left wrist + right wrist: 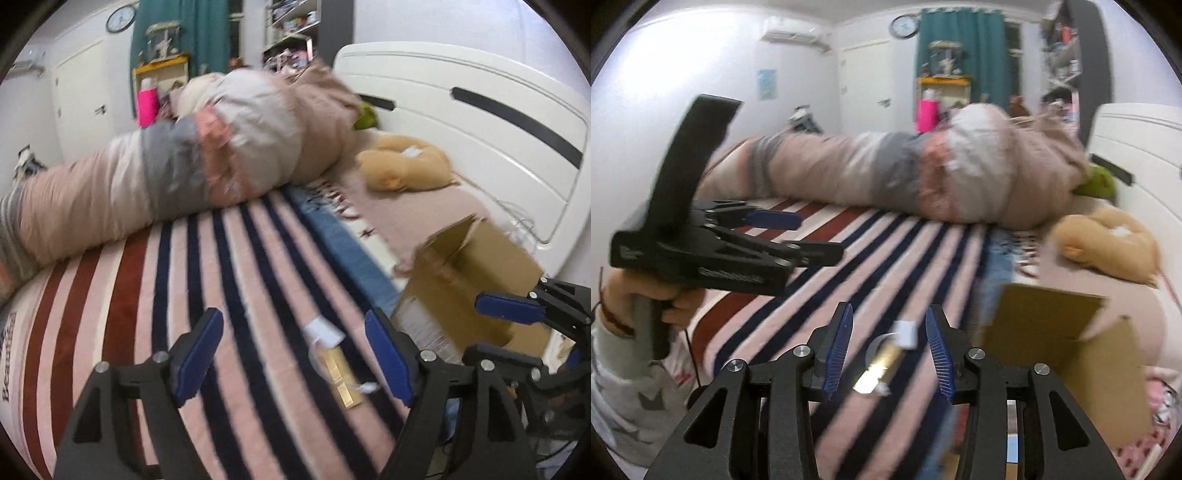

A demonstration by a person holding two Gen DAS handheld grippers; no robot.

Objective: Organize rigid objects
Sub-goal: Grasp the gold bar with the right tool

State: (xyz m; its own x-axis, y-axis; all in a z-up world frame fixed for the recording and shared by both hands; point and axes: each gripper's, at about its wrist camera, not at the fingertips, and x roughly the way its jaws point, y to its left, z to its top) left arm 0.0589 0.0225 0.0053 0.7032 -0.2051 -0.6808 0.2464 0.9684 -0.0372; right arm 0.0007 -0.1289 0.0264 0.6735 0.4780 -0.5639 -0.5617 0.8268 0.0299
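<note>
Bedspread (258, 258) stripes carry a gold tube (338, 373) lying between the left gripper (295, 354), jaws spread and empty; a cardboard box (469, 269) waits open just beside it, likely the destination.

From the right gripper (890, 350), jaws likewise spread, framing the tube (882, 363); a rolled quilt (923, 173) lies well behind.

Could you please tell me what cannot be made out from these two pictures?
- Cardboard box contents: the raised flap hides them in the right wrist view, blur in the left.
- Gold item: motion blur hides what it is in both views.
- Right tool: cut off by the left view's edge.
</note>
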